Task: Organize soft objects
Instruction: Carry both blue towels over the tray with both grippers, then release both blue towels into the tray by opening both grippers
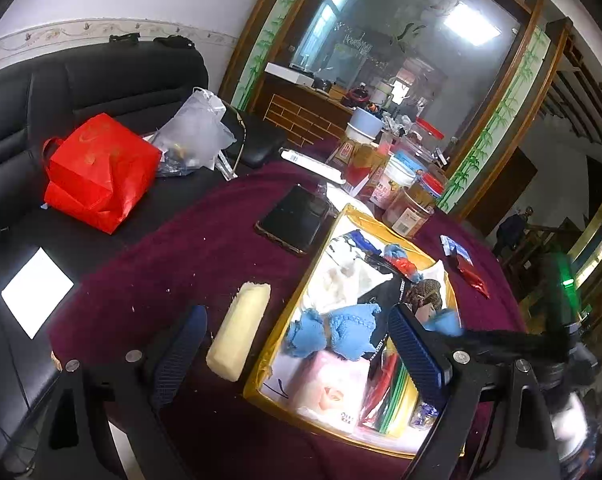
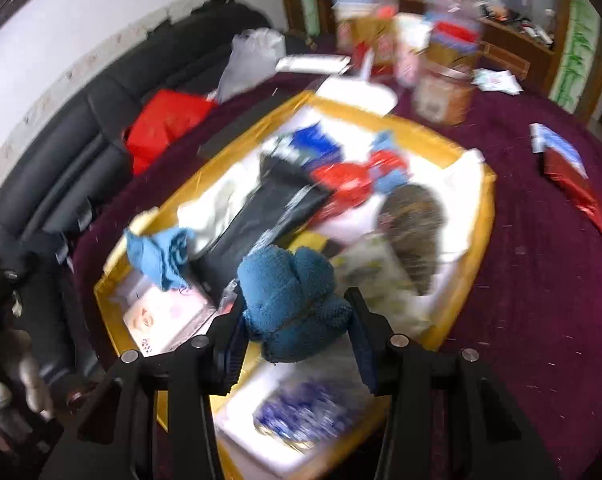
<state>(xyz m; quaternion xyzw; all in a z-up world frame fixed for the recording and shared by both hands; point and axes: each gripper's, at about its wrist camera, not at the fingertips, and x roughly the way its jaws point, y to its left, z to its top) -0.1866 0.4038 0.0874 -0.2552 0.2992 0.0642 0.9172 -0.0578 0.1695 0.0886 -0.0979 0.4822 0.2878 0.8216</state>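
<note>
A yellow-rimmed storage box (image 1: 301,276) (image 2: 477,240) on the maroon tablecloth holds several soft items: light blue knitted pieces (image 1: 333,332) (image 2: 157,256), black cloth (image 2: 261,216), a brown knitted item (image 2: 417,224), a pink pack (image 1: 333,384). My right gripper (image 2: 297,320) is shut on a dark blue fleece cloth (image 2: 293,304), held above the box; the view is blurred. My left gripper (image 1: 297,344) is open and empty over the box's near left edge. A cream foam block (image 1: 241,328) lies on the cloth between its fingers. The right gripper's arm (image 1: 513,344) reaches in from the right.
A black phone (image 1: 293,220) lies beyond the box. Jars and boxes (image 1: 401,188) crowd the table's far side. Red and blue packets (image 2: 569,168) lie right of the box. A red bag (image 1: 97,172) and a clear plastic bag (image 1: 197,132) sit on the black sofa, left.
</note>
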